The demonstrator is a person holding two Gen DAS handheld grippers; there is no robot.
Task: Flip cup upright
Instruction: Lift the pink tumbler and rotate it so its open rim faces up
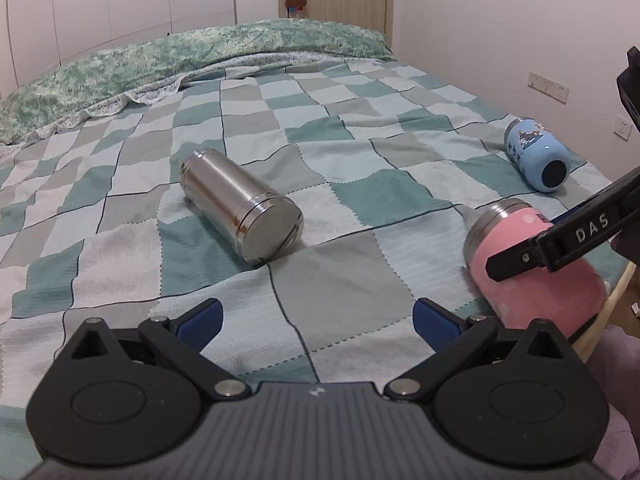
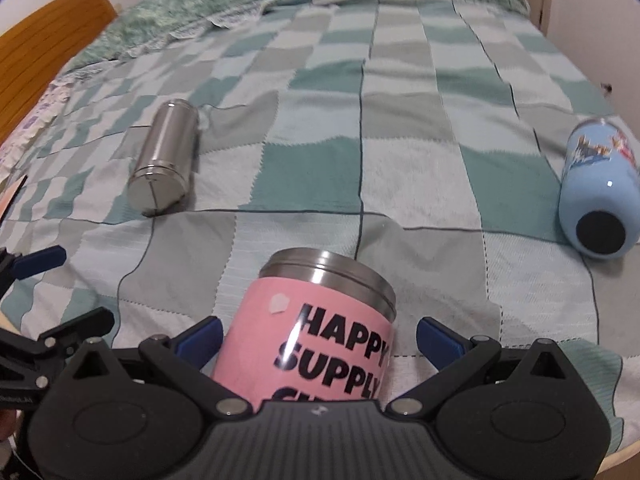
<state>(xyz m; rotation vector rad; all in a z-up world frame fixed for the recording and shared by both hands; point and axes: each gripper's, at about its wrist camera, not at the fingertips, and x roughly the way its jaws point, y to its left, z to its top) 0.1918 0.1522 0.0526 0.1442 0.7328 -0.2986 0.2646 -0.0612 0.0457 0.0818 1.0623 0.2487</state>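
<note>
A pink cup with a steel rim and black lettering lies on its side on the checked bedspread, between the blue fingers of my right gripper. The jaws stand wide; a gap shows on the right side, the left finger is close to the cup. In the left wrist view the pink cup lies at the right with a black right finger across it. My left gripper is open and empty above the bed. A steel cup and a light blue cup lie on their sides.
The bed's near edge is just right of the pink cup. A green patterned duvet is bunched at the far end. A wall with sockets runs along the right. A wooden headboard shows at far left.
</note>
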